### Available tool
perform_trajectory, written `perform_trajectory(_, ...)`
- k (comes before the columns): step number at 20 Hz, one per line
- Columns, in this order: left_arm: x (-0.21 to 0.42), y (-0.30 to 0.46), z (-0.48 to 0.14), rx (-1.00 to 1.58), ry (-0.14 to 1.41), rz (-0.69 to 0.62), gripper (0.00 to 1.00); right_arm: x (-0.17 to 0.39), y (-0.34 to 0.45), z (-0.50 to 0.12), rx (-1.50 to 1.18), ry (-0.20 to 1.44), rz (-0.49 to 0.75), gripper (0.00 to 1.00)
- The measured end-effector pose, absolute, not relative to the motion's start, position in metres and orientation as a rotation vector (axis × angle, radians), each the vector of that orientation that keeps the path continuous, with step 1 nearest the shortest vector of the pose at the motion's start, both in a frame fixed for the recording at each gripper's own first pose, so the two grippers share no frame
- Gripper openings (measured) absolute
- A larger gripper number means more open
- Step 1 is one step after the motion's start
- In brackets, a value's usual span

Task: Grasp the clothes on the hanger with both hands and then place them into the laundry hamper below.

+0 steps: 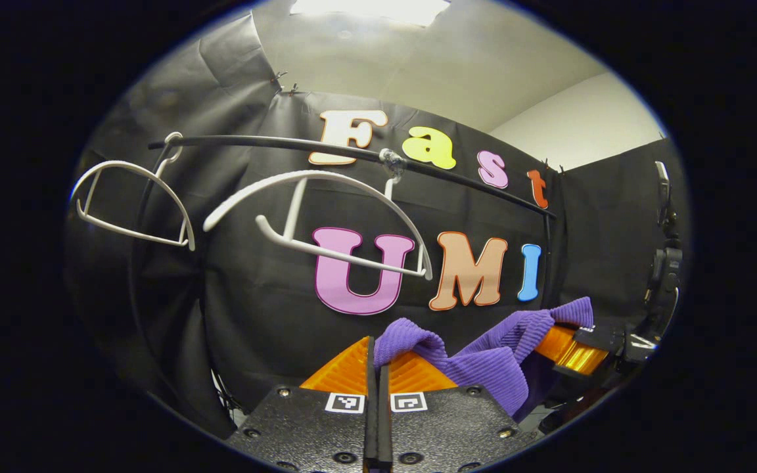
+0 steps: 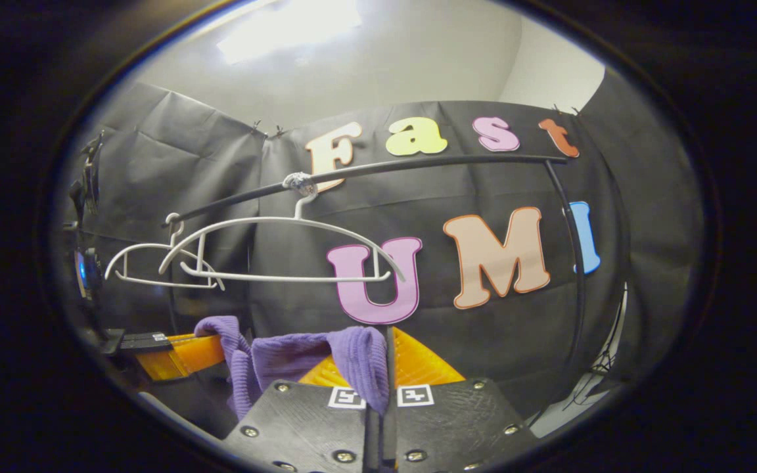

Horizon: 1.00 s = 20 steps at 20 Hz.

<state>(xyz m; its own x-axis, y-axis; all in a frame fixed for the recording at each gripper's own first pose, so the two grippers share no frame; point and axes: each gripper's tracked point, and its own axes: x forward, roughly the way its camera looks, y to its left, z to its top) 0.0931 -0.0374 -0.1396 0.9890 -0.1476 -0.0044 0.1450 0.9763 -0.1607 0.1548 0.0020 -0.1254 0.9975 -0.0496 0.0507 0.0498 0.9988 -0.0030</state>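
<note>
Purple cloth [image 1: 483, 358] hangs below the black rail [image 1: 352, 152], stretched between both claws. Left claw [image 1: 376, 368] pinches its left end tight; right claw [image 2: 382, 368] grips the other end. Bare white hangers [image 1: 316, 223] hang on the rail above. Square coded markers sit on each claw, unreadable.

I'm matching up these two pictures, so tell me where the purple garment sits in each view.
Left gripper view: the purple garment hangs low, right of centre, stretched from the left gripper toward the right gripper.
Right gripper view: low, left of centre, pinched in the right gripper.
Shared landmark: the bare white hanger on the rail.
</note>
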Motion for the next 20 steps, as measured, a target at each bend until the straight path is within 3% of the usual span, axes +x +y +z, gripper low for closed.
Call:
perform_trajectory(9,0.123,-0.055,-0.21,-0.166,0.073,-0.155,0.0,0.164,-0.03,-0.221,0.114,0.097,-0.089,0.06)
perform_trajectory(20,0.127,-0.064,-0.358,-0.125,0.18,-0.132,0.0,0.158,-0.076,-0.381,0.126,0.278,-0.187,0.06)
